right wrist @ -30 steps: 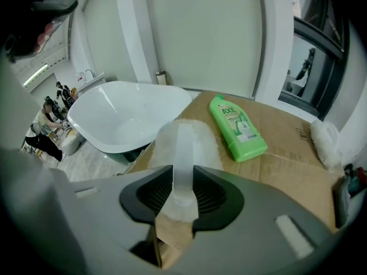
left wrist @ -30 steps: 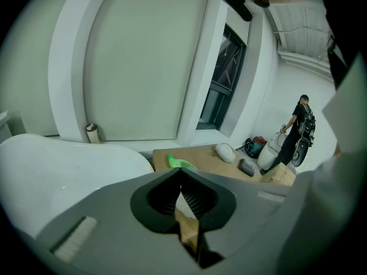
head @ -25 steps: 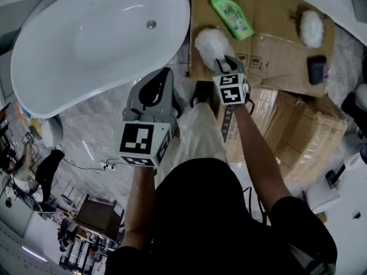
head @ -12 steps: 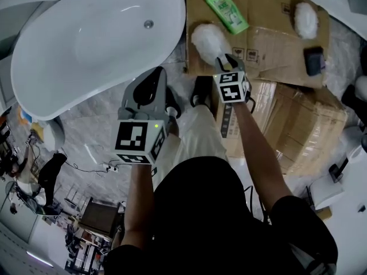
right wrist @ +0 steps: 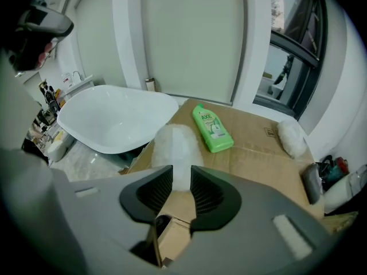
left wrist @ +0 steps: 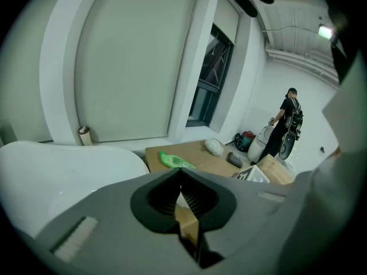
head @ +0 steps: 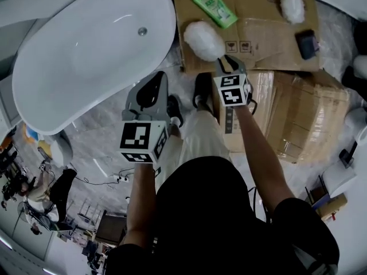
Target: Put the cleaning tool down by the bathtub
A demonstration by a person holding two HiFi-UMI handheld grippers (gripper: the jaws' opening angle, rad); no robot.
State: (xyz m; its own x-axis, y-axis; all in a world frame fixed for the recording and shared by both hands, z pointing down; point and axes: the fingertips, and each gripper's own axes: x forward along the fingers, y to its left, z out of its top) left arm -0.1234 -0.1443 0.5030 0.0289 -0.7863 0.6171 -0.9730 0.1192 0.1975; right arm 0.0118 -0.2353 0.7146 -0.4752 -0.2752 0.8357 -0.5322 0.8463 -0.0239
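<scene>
The right gripper (head: 226,62) has its jaws drawn in close and clamped on the narrow end of a white fluffy cleaning tool (head: 203,40). In the right gripper view the white fibres fill the slim gap between the ribbed black pads (right wrist: 156,189). The tool's bushy head reaches out to the far side, over the near left corner of a flat brown cardboard sheet (head: 258,33). It is just beside the rim of the white oval bathtub (head: 86,56). I cannot tell whether it rests on the cardboard or hangs just above it.

The left gripper (head: 155,79) is held over the pale marbled floor (head: 109,136), near the tub's near right edge. Its jaws meet at the tips and hold nothing.

Farther along the cardboard lies a green plastic bottle (head: 213,6) on its side. Well to its right are a second white fluffy pad (head: 291,4) and a small dark flat object (head: 305,43). Stacked brown cardboard boxes (head: 298,119) sit on the near right side of the sheet, beside the person's right arm.
</scene>
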